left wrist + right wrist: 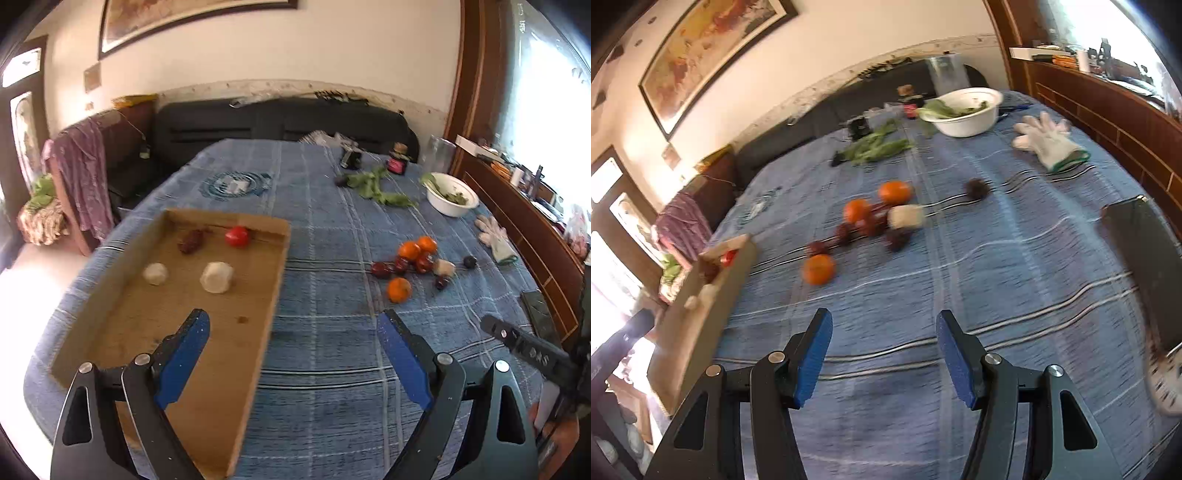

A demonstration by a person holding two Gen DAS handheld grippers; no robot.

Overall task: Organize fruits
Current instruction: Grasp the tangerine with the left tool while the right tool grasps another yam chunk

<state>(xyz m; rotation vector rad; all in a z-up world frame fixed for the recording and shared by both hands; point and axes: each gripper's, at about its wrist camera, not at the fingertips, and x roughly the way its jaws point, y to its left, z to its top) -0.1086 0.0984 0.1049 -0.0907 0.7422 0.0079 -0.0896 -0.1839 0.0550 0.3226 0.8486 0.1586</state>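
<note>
A: Left wrist view first. What do the tongs show?

B: The left gripper (pixel 293 325) stands wide open with nothing between its blue pads. Beneath its left finger lies a cardboard tray (pixel 207 332) on the blue checked cloth (pixel 332 387). At about eleven o'clock from the gripper, inside the tray, sit a red tomato (pixel 237 236), a dark reddish fruit (pixel 191 242) and two pale lumps (pixel 217 277).

A: And the loose fruit?

B: At about one o'clock, on the cloth: three oranges (pixel 399 290) with several dark red fruits (pixel 402 264) among them. Further off at one o'clock stands a white bowl (pixel 451 194) holding greens, and a white glove (pixel 495 236) lies at two o'clock.

A: Right wrist view?

B: The right gripper (pixel 884 325) is half open and empty, over bare cloth. The fruit cluster is at twelve o'clock, motion-blurred, one orange (pixel 819 269) nearest. The tray (pixel 713 295) lies at nine o'clock, the bowl (pixel 964 110) at about one o'clock.
</note>
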